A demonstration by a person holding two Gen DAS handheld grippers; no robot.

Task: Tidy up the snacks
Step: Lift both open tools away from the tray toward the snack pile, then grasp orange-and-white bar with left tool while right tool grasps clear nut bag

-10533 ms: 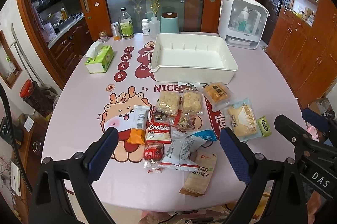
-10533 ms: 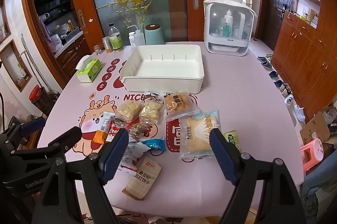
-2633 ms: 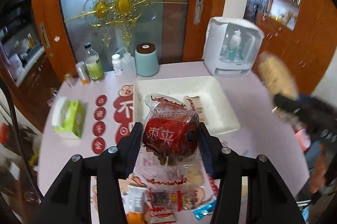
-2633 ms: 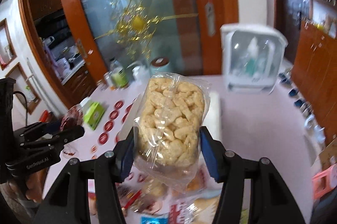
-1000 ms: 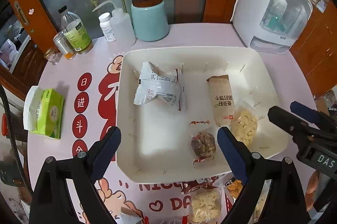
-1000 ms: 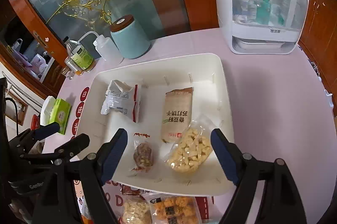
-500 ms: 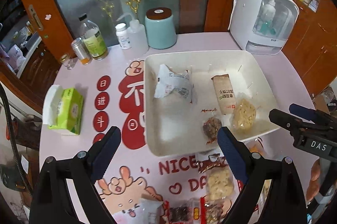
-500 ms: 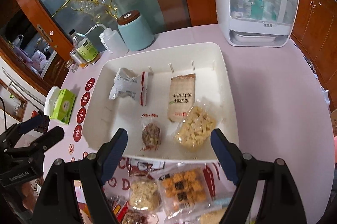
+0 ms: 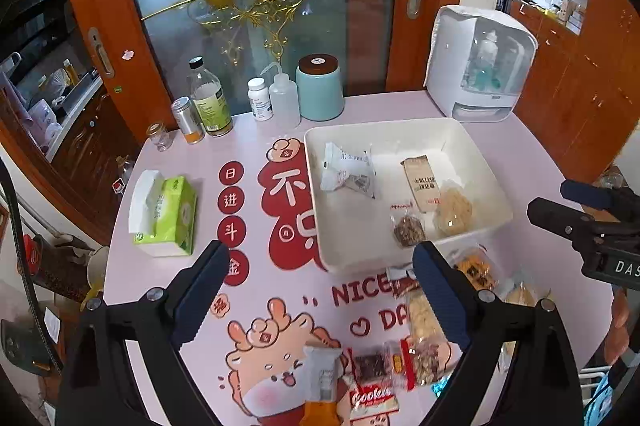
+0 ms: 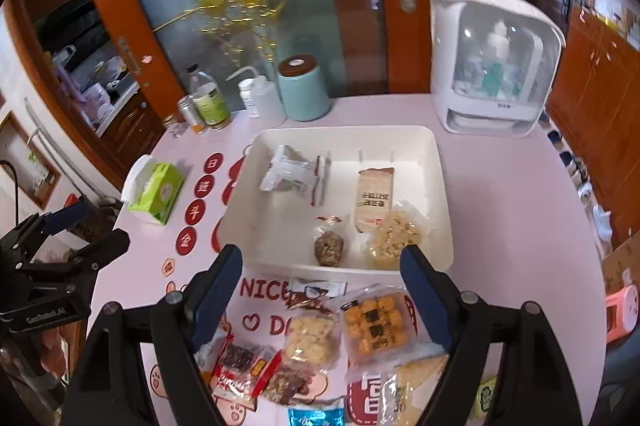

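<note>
The left hand-held gripper [image 9: 316, 290] is hanging above the pink tabletop [image 9: 532, 161] with its two blue fingers [image 9: 200, 290] spread wide, and nothing is sitting between them. The right hand-held gripper [image 10: 320, 286] is doing the same thing, spread wide and pinching nothing.

The white tray [image 10: 444, 185] is sitting in the middle of the tabletop. Four snacks are lying inside it: a white crinkly packet [image 10: 288, 173] near the far left side, a tan cracker packet [image 10: 374, 197] in the middle, a small clear bag of brown bits [image 10: 329, 246] and a clear bag of puffed rice [image 10: 394, 236] close to the near wall. The far right part of the tray is showing bare floor (lots of room there).

More snacks are waiting in a pile on the tabletop just outside the tray's near edge. An orange ball snack pack [image 10: 376, 322] and a pale puffed snack bag [image 10: 312, 340] are lying side by side there, and a Cookies pack [image 9: 374, 400] is lying nearer the tabletop's front edge.

A green tissue box [image 9: 166, 214] is sitting well apart on the left. Bottles and a teal jar [image 9: 320, 87] are standing along the far edge, and a white cabinet [image 9: 480, 65] is standing at the far right corner.
</note>
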